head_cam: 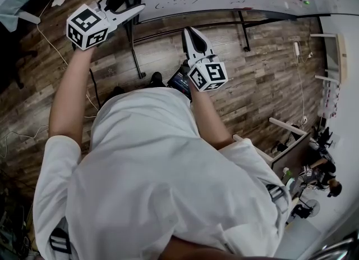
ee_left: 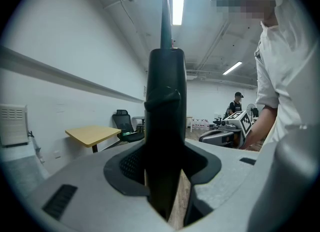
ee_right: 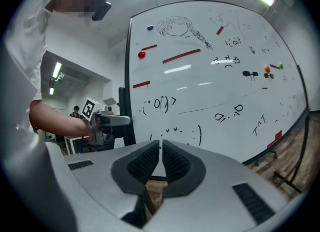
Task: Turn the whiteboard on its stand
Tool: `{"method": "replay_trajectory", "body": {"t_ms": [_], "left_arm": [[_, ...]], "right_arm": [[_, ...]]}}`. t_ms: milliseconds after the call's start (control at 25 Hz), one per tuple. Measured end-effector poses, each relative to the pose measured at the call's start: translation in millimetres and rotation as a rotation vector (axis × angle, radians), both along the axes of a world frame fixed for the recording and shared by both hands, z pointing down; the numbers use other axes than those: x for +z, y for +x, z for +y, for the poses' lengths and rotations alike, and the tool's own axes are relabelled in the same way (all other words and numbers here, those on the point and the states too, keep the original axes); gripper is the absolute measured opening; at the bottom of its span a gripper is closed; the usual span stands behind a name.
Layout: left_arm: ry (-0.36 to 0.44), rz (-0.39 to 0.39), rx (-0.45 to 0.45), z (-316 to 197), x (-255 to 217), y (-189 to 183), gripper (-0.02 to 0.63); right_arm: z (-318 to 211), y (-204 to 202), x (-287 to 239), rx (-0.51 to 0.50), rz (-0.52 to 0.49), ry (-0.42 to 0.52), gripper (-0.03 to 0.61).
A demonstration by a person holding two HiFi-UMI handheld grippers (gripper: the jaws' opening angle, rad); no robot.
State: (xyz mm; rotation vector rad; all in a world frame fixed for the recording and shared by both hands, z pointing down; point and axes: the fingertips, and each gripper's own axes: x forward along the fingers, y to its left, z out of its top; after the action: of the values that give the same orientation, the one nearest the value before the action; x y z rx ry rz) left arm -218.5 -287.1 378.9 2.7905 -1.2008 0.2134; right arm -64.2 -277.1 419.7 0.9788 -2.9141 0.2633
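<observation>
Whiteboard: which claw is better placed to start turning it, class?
Left. The left claw grips the whiteboard by its dark side frame; the right claw is shut, empty and apart from it.

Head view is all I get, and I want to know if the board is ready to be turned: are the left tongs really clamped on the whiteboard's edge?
Observer: Yes. In the left gripper view the left tongs are closed on the whiteboard's dark edge frame, which stands upright between the pads.
Operator: And the right tongs, are they holding anything?
Observer: No. The right gripper view shows the right tongs shut with nothing between the pads. They point at the whiteboard without touching it.
</observation>
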Motion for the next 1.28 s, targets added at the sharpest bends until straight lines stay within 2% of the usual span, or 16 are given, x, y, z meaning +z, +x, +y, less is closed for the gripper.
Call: {"method": "replay_trajectory", "body": {"t_ms": [80,120,240,280,400,480,880,1280], "left_arm": [[0.003,0.013,-0.008,17,10,-47,0.189],[0.006,0.017,-0.014,20,11,-54,0.189],[0.015,0.018,-0.028,13,4,-23,0.189],[0.016,0.025,-0.032,11,6,-30,0.189],[0.011,0.074,-0.050,26,20,-103,0.189],[0.011,0.094,-0.068,37,22,-126,0.189],[0.015,0.081,-0.104,46,9,-119,0.189],[0.013,0.047,-0.125,60,-5,-117,0.189]], "right_arm": [[15,-45,8,-0.007,0.010,0.002,0.018],[17,-50,9,-0.009,0.011,0.002,0.018],[7,-8,7,-0.009,0.006,-0.001,0.018],[5,-11,10,-0.010,0.011,-0.004,0.017],[16,-72,28,-0.024,0.041,-0.016,0.017],[21,-91,31,-0.040,0.046,-0.020,0.017],[21,-89,18,-0.130,0.032,-0.010,0.017],[33,-77,9,-0.145,0.013,0.001,0.015]]}}
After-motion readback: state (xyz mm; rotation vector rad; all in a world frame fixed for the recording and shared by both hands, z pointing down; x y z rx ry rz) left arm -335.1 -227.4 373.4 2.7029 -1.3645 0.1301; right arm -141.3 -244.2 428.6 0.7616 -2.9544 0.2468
